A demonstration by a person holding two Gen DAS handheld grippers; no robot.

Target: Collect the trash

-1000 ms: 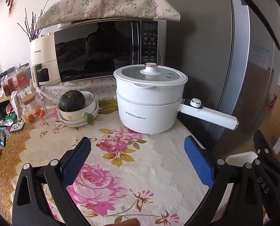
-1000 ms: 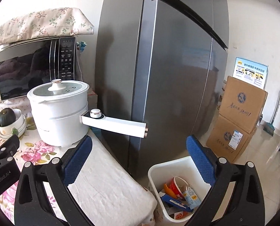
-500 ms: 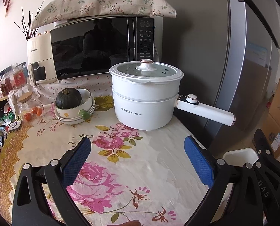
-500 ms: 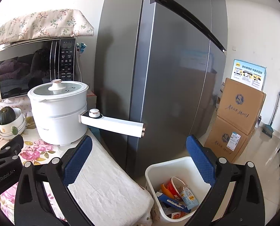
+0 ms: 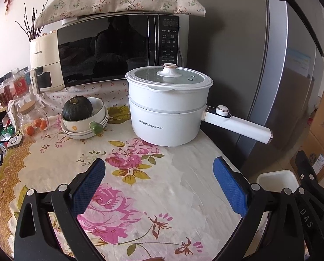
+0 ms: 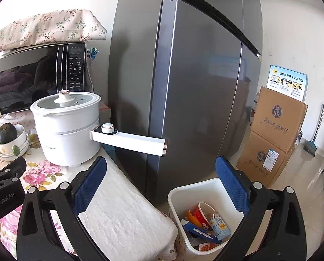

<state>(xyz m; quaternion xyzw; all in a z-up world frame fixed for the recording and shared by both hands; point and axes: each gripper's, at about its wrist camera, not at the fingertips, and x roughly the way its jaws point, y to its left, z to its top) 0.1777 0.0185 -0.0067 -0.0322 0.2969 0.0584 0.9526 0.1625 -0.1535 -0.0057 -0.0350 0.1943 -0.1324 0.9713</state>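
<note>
A white trash bin point(image 6: 181, 192) stands on the floor beside the table's right corner, next to the fridge. It holds a red paper cup point(image 6: 202, 212), a small drink carton point(image 6: 219, 225), a blue wrapper point(image 6: 200, 231) and an orange scrap point(image 6: 191, 216). Its rim also shows in the left wrist view point(image 5: 277, 177). My right gripper point(image 6: 160, 183) is open and empty, above the table corner and the bin. My left gripper point(image 5: 159, 184) is open and empty over the floral tablecloth point(image 5: 122, 187).
A white electric pot point(image 5: 167, 106) with a long handle point(image 6: 129, 141) stands at the table's back right. Stacked bowls with a dark squash point(image 5: 77, 108), a glass jar point(image 5: 32, 118), a microwave point(image 5: 116, 47), a grey fridge point(image 6: 194, 76) and stacked cardboard boxes point(image 6: 275, 134) surround the area.
Both grippers have pulled back and risen slightly; the pot and bin look a little farther and lower. Both stay open and empty.
</note>
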